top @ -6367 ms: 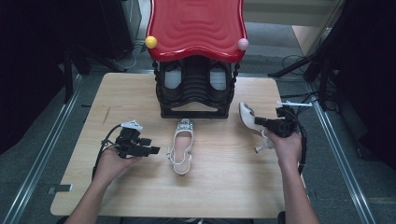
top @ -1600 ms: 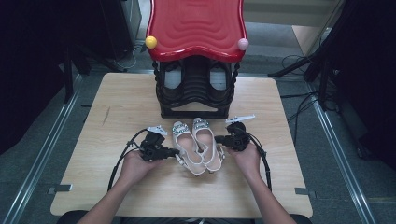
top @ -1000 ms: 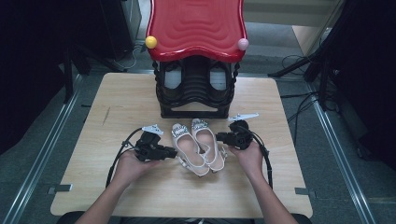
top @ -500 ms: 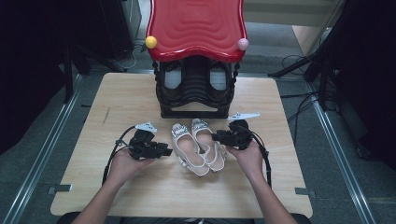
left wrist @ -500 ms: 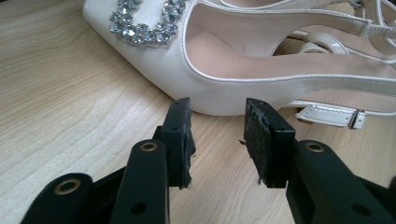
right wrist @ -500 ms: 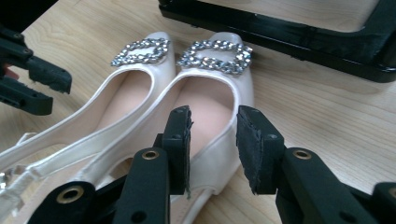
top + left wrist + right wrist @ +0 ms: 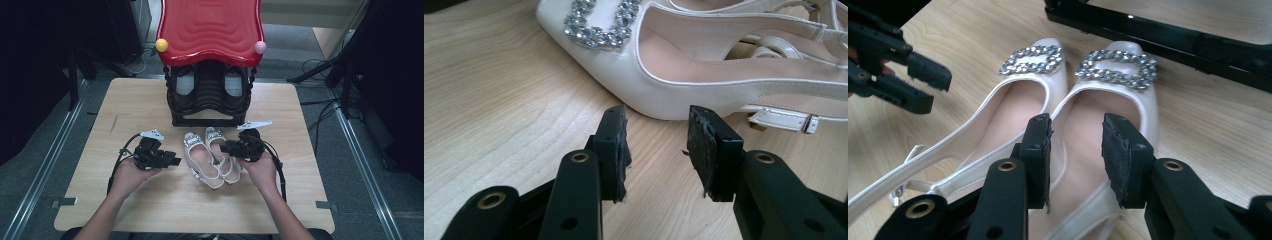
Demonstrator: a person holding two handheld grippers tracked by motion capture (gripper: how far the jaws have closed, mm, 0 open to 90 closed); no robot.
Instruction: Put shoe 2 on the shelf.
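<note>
Two white slingback shoes with rhinestone buckles lie side by side on the wooden table, toes toward the rack: the left shoe (image 7: 199, 161) (image 7: 704, 75) (image 7: 1013, 115) and the right shoe (image 7: 223, 161) (image 7: 1115, 102). My left gripper (image 7: 175, 161) (image 7: 656, 130) (image 7: 935, 87) is open, a short gap from the left shoe's outer side, with nothing between its jaws. My right gripper (image 7: 223, 147) (image 7: 1075, 132) is open too, its jaws over the right shoe's opening near its inner rim, with a visible gap between the pads.
A black shoe rack (image 7: 209, 95) with a red wavy top (image 7: 210, 30) stands at the back middle of the table; its base bar (image 7: 1173, 37) lies just beyond the toes. Bare table (image 7: 150, 205) stretches in front of the shoes and to both sides.
Earlier my right gripper held one shoe up at the right; now both shoes lie paired in the middle. Over the last second my left gripper drew back leftward from the left shoe.
</note>
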